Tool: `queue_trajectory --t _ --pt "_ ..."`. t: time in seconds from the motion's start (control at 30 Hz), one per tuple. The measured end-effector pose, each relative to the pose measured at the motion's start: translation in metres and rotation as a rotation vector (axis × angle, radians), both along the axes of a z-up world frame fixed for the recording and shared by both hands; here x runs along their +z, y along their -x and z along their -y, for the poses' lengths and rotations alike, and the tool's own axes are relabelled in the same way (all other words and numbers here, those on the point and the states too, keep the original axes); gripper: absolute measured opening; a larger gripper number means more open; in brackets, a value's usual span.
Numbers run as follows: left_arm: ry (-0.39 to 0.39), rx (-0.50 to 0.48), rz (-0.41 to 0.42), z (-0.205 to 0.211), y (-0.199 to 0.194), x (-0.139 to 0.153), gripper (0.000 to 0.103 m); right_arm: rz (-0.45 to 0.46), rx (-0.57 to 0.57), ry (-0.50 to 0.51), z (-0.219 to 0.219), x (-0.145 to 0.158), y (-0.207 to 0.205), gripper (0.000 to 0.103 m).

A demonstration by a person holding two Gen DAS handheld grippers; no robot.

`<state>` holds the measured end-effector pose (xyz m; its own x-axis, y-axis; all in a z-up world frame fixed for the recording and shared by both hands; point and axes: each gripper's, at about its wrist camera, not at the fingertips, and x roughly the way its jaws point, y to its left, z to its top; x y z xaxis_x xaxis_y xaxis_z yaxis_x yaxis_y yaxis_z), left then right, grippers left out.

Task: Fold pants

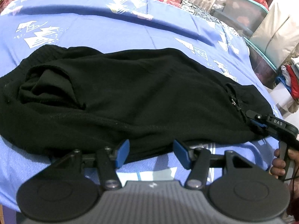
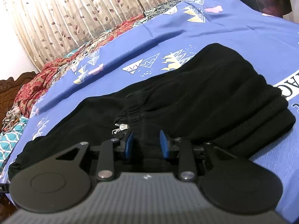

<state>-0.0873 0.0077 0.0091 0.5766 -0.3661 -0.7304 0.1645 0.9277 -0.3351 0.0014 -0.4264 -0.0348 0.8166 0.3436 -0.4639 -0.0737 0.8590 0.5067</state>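
Black pants (image 1: 130, 93) lie partly folded in a bundle across the blue bed sheet (image 1: 112, 31). My left gripper (image 1: 151, 154) is open, its blue pads at the near edge of the pants with cloth between them. My right gripper (image 2: 146, 146) is also open, its pads on either side of a fold of the pants (image 2: 186, 100) next to a metal zipper pull (image 2: 121, 127). The right gripper also shows in the left wrist view (image 1: 257, 123) at the right end of the pants, by the zipper (image 1: 233, 102).
The sheet (image 2: 224, 29) has white triangle prints. A red patterned blanket (image 2: 37, 85) and curtains (image 2: 74, 15) lie at the far side. Plastic storage bins (image 1: 248, 13) and piled clothes (image 1: 291, 80) stand off the bed's right edge.
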Motion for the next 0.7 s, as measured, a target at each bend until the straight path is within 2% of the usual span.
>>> queue_trajectory --t 0.7 --pt "0.012 0.008 -0.003 -0.0029 -0.0020 -0.0026 0.054 0.014 -0.007 -0.007 -0.0002 -0.0025 0.0010 0.034"
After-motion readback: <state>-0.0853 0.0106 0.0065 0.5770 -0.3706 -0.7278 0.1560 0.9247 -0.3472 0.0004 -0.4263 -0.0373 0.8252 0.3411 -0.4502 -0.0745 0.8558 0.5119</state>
